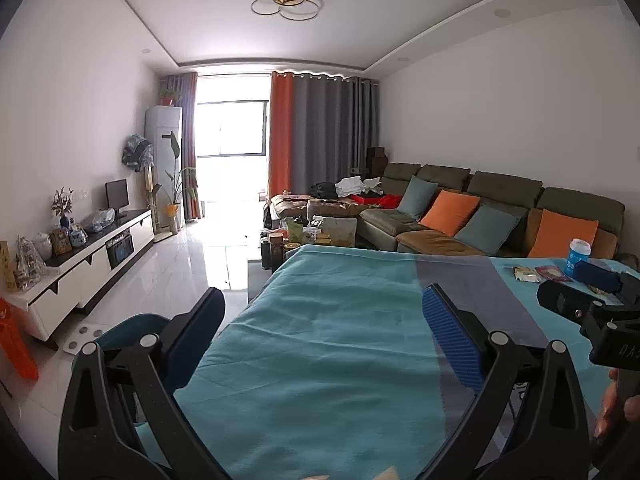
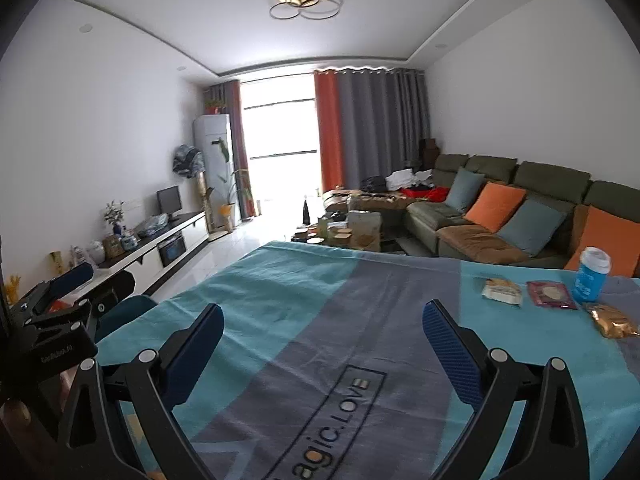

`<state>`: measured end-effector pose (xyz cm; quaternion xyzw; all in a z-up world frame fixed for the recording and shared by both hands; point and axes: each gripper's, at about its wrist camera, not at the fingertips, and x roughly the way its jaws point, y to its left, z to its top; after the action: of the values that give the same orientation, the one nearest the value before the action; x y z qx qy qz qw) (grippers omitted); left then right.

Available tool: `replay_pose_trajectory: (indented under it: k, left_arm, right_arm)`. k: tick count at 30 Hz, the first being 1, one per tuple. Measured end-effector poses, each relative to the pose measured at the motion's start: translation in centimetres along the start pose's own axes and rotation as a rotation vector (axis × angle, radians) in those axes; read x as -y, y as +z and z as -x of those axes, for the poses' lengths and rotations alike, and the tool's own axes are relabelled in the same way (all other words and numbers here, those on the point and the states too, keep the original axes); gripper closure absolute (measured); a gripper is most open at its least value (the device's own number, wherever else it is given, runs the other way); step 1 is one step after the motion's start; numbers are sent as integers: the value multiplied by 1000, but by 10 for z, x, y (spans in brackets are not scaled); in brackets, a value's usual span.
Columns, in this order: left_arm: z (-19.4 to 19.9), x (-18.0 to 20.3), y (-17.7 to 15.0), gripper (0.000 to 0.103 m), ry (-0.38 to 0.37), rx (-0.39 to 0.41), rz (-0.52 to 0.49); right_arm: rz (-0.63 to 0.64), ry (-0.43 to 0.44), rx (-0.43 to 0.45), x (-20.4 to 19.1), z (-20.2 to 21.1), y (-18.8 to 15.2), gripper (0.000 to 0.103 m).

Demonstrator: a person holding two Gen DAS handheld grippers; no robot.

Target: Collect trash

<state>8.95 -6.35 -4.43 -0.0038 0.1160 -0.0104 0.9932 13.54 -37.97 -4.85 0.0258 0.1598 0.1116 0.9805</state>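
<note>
Trash lies on the blue-and-grey cloth [image 2: 320,300] at the far right: a pale snack wrapper [image 2: 502,290], a dark red packet [image 2: 551,294], a gold crumpled wrapper [image 2: 612,320] and a blue cup with a white lid [image 2: 592,274]. The left wrist view shows the wrapper [image 1: 526,274], red packet [image 1: 554,273] and cup [image 1: 577,257] too. My left gripper [image 1: 320,312] is open and empty above the cloth's left part. My right gripper [image 2: 322,330] is open and empty over the grey stripe, left of the trash. Each gripper shows at the other view's edge.
A teal chair [image 1: 132,330] stands at the table's left edge. Beyond the table are a cluttered coffee table [image 1: 312,236], a green sofa with cushions [image 1: 460,216] and a white TV cabinet [image 1: 88,264] along the left wall.
</note>
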Motion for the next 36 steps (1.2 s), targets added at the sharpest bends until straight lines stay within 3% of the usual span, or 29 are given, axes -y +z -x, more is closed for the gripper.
replay_pose_trajectory:
  k: [14, 36]
  left_arm:
    - [8, 17, -2, 6, -13, 46, -32]
    - [15, 21, 0, 6, -1, 67, -34]
  right_arm:
    - [-14, -69, 63, 15, 17, 2, 7]
    - [-12, -96, 93, 19, 28, 8, 7]
